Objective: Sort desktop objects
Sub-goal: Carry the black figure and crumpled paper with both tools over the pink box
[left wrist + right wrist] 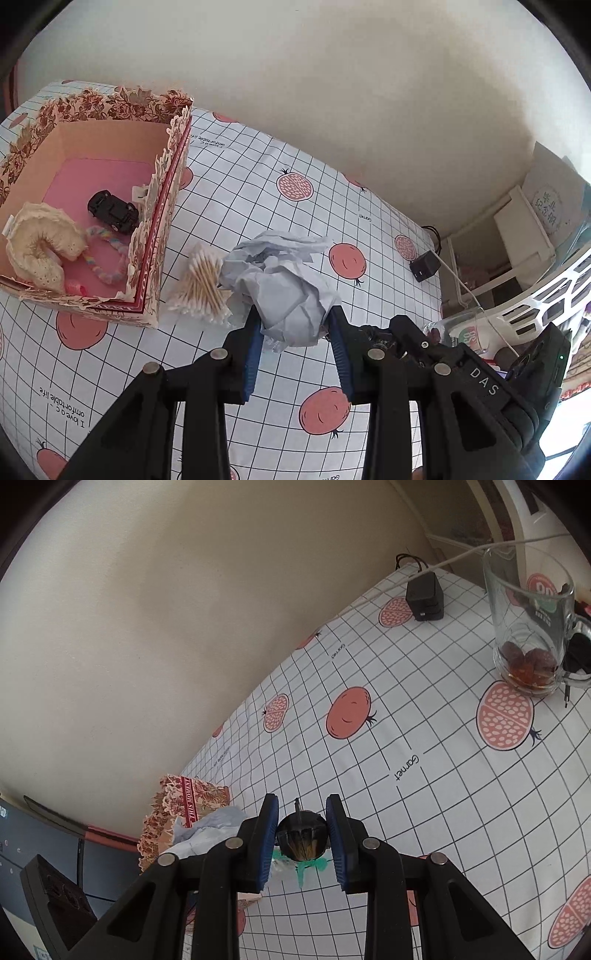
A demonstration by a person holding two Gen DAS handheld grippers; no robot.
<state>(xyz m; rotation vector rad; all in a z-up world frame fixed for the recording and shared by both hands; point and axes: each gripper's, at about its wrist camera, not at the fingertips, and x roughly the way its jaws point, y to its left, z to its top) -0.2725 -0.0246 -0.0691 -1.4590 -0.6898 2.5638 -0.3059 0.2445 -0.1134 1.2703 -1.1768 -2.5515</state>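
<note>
At far left sits one open box with torn floral walls. Inside it lie one black toy car, one cream foam ring, one pastel twisted cord and one small pink roll. Much of the pink floor at the box's far end is bare. Just right of the box, touching the cloth, lies one bundle of cotton swabs. Next to it, one crumpled paper ball is clamped between the blue pads of the left gripper, raised off the cloth and close to the swabs. Right of the ball the cloth is bare as far as one black charger, near the far edge by the wall. One glass mug stands at the right, with dark fruit in its bottom. The right gripper is clenched on one small round black object, too unclear to name. Open cloth stretches from it to the mug and charger.
</note>
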